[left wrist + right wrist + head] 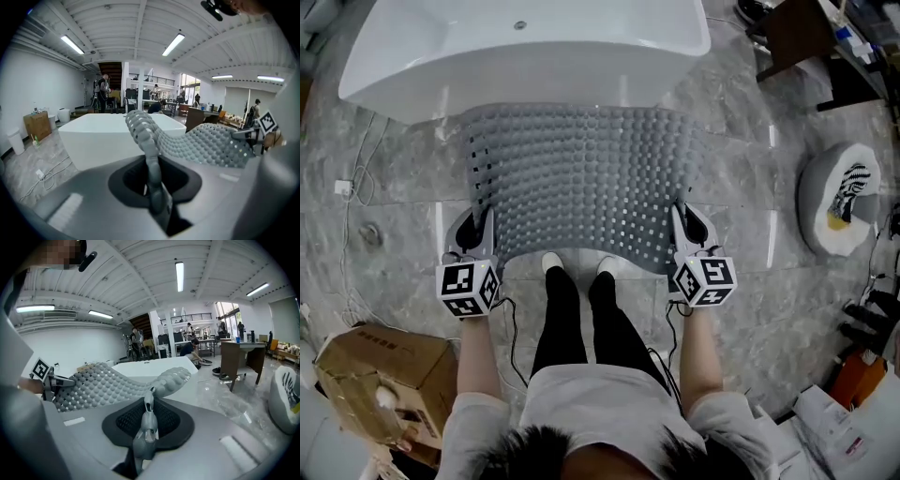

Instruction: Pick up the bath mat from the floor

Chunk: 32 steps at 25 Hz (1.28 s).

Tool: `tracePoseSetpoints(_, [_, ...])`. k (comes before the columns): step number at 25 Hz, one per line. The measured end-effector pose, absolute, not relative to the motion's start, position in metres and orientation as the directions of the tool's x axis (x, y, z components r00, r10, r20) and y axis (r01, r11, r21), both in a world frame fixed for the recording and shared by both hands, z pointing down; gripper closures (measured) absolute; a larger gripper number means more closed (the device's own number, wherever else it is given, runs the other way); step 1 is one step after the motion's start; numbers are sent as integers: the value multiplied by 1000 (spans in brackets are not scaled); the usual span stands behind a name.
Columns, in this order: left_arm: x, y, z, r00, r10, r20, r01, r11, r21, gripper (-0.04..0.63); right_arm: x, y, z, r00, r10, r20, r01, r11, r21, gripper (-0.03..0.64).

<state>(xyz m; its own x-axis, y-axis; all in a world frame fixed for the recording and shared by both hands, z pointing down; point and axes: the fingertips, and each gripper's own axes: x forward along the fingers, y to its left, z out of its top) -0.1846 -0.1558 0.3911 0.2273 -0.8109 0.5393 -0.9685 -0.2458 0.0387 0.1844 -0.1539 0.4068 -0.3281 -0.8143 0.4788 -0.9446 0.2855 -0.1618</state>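
While our left gripper point(482, 230) and right gripper point(683, 228) each clamp a side edge of the mat point(581, 178), we are mid-lift. Its near part hangs raised between them above our shoes point(551, 263), and its far edge reaches the tub point(525, 56). We cannot tell whether that edge is clear of the floor. Next, we judge, both grippers must rise evenly without loosening. Only the gripper views show the edge pinched between closed jaws, while only the head view shows the whole mat and where it ends.
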Motion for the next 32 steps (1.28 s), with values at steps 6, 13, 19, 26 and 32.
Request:
tracePoseSetpoints(6, [-182,-144,326,229,-845,484,-969,-243,34,540,187,-142,339,-326,-844,427,-945,290,-148,569])
tracePoseSetpoints(13, [-183,-138,265,234,-876,421,-968,-248,22,540,186,-138,271,-324,-873,364,-946,307,-105,569])
tracePoseSetpoints(19, [-177,-141,219,248,-904,348,-965,-264,3,540,189,-138,222,-311,-903,296,-950,303,-73,569])
tracePoseSetpoints(26, [-186,-142,179,239,-930,278,-967,-253,-17,540,192,-138,186,-292,-926,239,-956,290,-45,569])
tracePoseSetpoints(32, [-192,-140,146,218,-952,216,-973,-230,-31,540,198,-139,155,-290,-939,183,-956,291,-22,569])
